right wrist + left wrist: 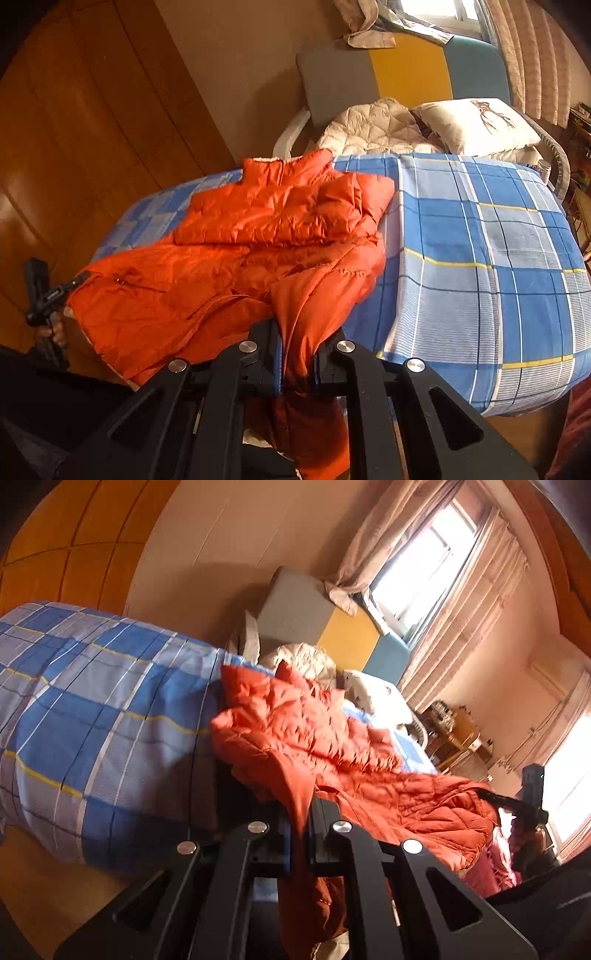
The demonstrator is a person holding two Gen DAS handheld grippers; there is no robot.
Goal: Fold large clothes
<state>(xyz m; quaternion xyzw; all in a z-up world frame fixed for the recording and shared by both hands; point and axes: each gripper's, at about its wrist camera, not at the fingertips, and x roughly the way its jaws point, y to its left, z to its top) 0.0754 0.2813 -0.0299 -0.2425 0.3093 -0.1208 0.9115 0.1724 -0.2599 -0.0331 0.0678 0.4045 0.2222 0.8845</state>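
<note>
An orange puffer jacket (pixel 258 229) lies spread on a bed with a blue plaid sheet (pixel 480 258), collar toward the headboard. Its near edge is lifted off the bed. In the left wrist view my left gripper (pixel 299 834) is shut on a fold of the jacket (pixel 314 731), and the cloth hangs down between the fingers. My right gripper (pixel 299 354) is shut on another part of that near edge. Each gripper also shows in the other's view, holding the jacket's far corner: the right gripper (pixel 493 798) and the left gripper (pixel 79 280), held by a hand.
At the bed's head sit a cream quilted blanket (pixel 373 125), a white pillow (pixel 476 125) and a grey, yellow and blue headboard (pixel 406 70). A wooden wardrobe (pixel 74 147) runs along one side. Curtained windows (pixel 461 627) and a cluttered desk (pixel 458 734) stand beyond the bed.
</note>
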